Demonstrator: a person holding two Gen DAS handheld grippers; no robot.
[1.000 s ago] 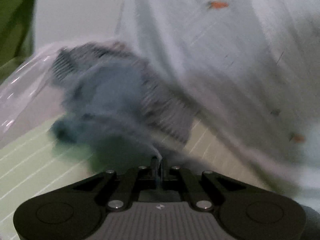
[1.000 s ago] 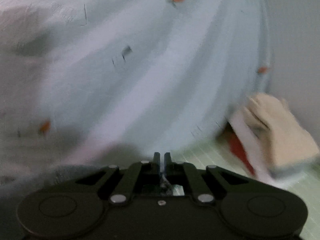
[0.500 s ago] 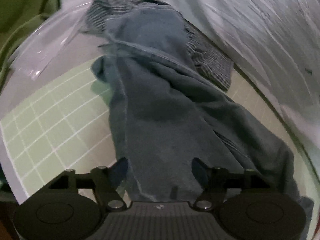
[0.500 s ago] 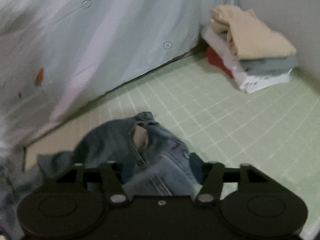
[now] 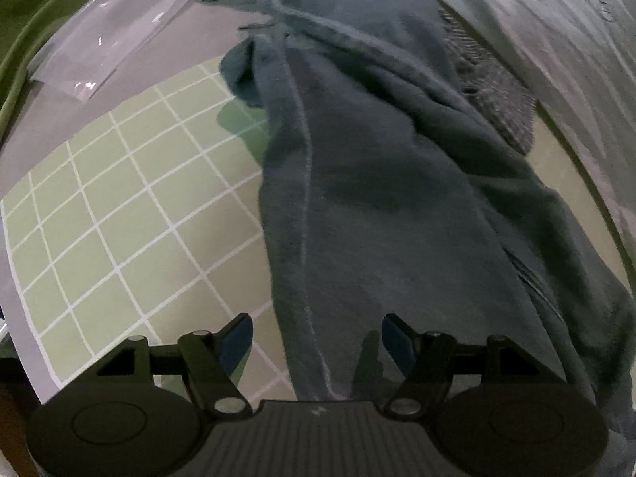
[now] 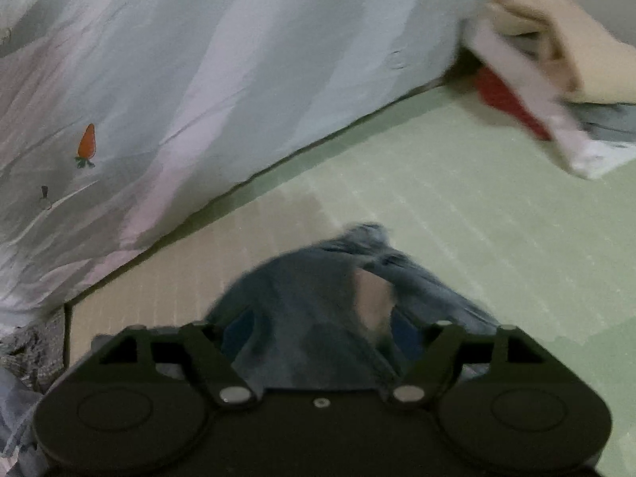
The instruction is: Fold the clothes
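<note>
A pair of blue jeans lies stretched out on the green grid mat, running away from my left gripper. That gripper is open, its fingers on either side of the near end of the denim. In the right wrist view the waistband end of the jeans lies bunched on the mat. My right gripper is open just over it, with denim between the blue pads.
A pale sheet with carrot prints hangs along the mat's far edge. A stack of folded clothes sits at the far right. A striped grey garment and a clear plastic bag lie past the jeans.
Both grippers were shut a second ago and are open now. The jeans have come down and lie spread on the mat. The right view has shifted slightly since half a second ago.
</note>
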